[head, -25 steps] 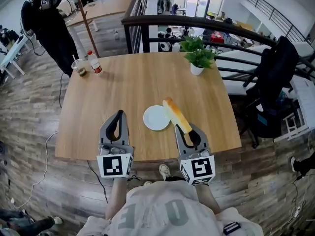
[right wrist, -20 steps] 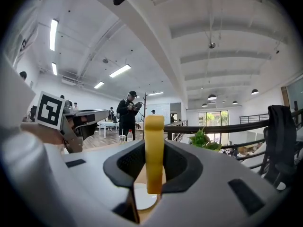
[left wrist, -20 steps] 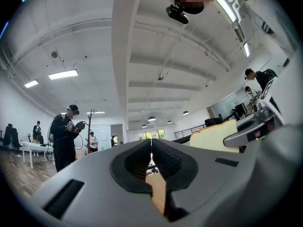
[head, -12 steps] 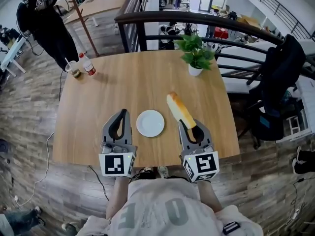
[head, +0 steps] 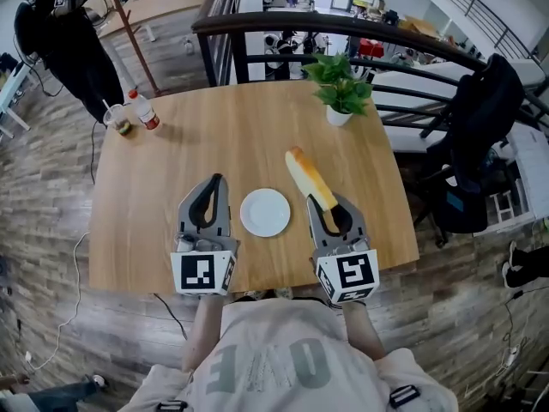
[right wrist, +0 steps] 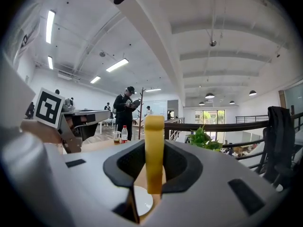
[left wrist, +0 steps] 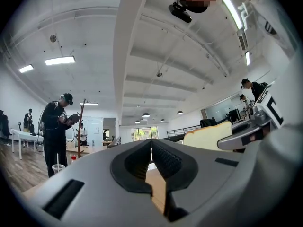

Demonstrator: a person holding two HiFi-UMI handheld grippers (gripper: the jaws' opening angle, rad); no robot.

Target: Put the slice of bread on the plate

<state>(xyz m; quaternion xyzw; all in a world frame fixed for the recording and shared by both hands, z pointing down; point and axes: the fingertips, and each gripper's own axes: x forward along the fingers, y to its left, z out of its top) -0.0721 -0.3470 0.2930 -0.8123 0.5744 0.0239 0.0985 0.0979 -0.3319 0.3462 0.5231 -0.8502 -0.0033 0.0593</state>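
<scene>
A slice of bread (head: 309, 178) with a golden crust stands on edge in my right gripper (head: 331, 204), which is shut on it just above the table, right of the plate. In the right gripper view the bread (right wrist: 154, 150) rises between the pads. The small white plate (head: 265, 212) lies bare on the wooden table (head: 214, 136) between both grippers, and its rim (right wrist: 143, 201) shows under the right jaws. Left of the plate my left gripper (head: 214, 182) is shut on nothing; its closed pads (left wrist: 151, 146) point across the table, with the bread (left wrist: 213, 135) to the right.
A potted plant (head: 341, 88) stands at the table's far right. A drink bottle (head: 142, 108) and a cup (head: 116, 117) sit at the far left corner. A person (head: 64, 37) stands beyond that corner. A dark railing (head: 360, 33) and a chair (head: 480, 144) flank the right side.
Both grippers have moved forward over the table, away from me. The bread, which was close by the plate's right rim, now reaches farther past it, still gripped.
</scene>
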